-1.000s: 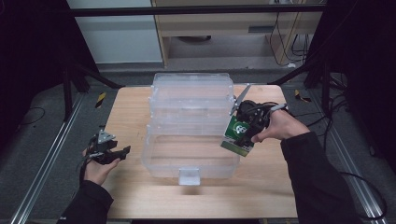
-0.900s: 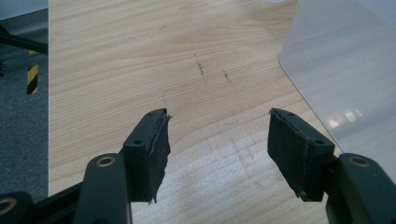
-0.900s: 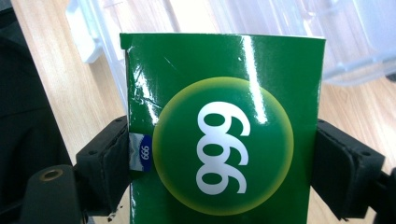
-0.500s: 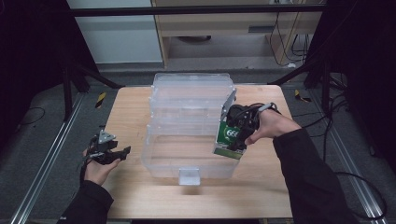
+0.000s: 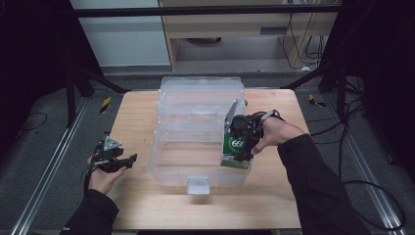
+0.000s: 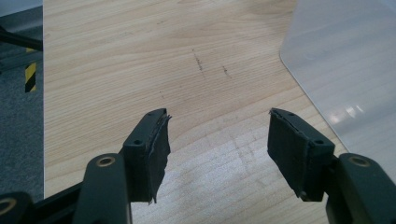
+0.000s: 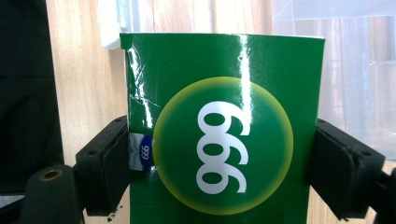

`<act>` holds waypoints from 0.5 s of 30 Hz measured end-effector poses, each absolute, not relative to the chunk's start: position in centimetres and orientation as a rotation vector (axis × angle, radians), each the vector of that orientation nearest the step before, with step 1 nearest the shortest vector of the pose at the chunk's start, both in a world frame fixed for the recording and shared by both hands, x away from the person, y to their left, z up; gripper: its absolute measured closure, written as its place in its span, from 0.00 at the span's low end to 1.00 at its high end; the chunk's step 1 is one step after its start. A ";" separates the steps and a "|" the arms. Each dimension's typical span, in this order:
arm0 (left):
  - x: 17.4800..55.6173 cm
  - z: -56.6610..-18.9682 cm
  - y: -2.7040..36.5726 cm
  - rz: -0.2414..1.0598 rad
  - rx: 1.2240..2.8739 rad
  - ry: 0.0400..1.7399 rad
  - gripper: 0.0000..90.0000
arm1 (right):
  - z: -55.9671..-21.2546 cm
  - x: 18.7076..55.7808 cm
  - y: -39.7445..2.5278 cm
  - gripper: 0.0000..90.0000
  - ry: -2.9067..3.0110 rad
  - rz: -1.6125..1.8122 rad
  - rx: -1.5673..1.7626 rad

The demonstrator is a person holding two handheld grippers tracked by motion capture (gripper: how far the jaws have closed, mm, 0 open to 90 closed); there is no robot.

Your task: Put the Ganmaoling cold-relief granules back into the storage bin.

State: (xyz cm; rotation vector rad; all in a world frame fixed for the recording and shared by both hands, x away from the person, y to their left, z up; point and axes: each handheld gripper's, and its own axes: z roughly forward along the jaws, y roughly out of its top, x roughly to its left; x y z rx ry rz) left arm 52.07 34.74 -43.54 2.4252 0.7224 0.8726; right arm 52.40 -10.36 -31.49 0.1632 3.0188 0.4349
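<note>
A green box [image 7: 224,135] printed with a white "999" in a yellow-green circle sits between the two black jaws of my right gripper [image 7: 222,172], which is shut on it. In the high view that green box [image 5: 235,152] hangs over the right front part of a clear plastic storage bin [image 5: 176,147] with its lid open, and the right gripper [image 5: 243,138] holds it from above. My left gripper [image 5: 128,160] rests at the table's left side, well apart from the bin. Its jaws stand wide open over bare wood in the left gripper view [image 6: 217,140].
The wooden table [image 5: 132,117] carries the bin at its middle. The bin's clear lid [image 5: 203,93] stands open toward the back. A clear corner of the bin [image 6: 345,65] shows at the right of the left gripper view. Grey floor and cables surround the table.
My right gripper has carried the green box leftward and down, from beside the bin's right edge to over its right front part. The left gripper has stayed put.
</note>
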 end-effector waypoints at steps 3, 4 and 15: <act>52.1 -43.6 34.7 0.872 2.430 0.719 0.42 | -31.8 52.5 -10.2 0.19 3.024 0.426 0.138; 52.2 -43.6 34.7 0.872 2.433 0.715 0.42 | -31.9 52.5 -10.1 0.19 3.028 0.421 0.125; 52.5 -43.3 34.9 0.890 2.471 0.634 0.42 | -33.2 52.5 -9.2 0.19 3.051 0.355 0.071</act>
